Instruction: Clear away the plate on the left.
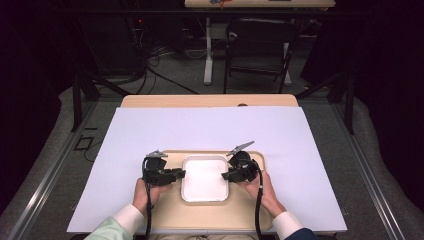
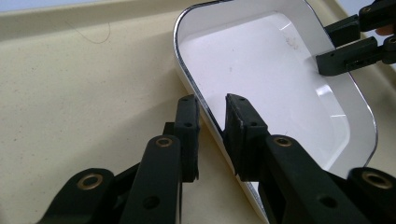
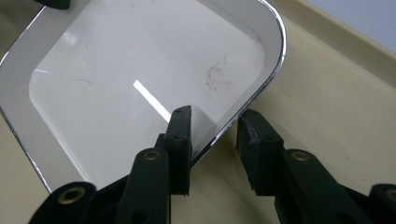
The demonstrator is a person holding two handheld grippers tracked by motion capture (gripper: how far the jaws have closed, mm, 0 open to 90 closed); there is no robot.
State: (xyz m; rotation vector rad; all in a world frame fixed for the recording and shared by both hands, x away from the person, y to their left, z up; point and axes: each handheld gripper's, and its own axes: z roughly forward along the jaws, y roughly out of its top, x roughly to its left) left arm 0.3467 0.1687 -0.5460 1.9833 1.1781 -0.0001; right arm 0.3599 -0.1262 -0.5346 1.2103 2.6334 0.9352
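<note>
One white board (image 1: pixel 150 130) is covering the table, carrying one beige tray (image 1: pixel 250 210); one white dish (image 1: pixel 205 178) is sitting on it. The left gripper (image 2: pixel 212 122) and right gripper (image 3: pixel 215 133) are straddling opposite rims, jaws narrow but not pressing. Lifting unevenly, I judge, could tip the dish or let a rim slip free.

Both forearms enter from the near edge. The left claw (image 1: pixel 176 173) points inward toward the right claw (image 1: pixel 226 176), which points back at it. Each claw's jaws stand slightly parted. Each hand grips its claw from behind.
</note>
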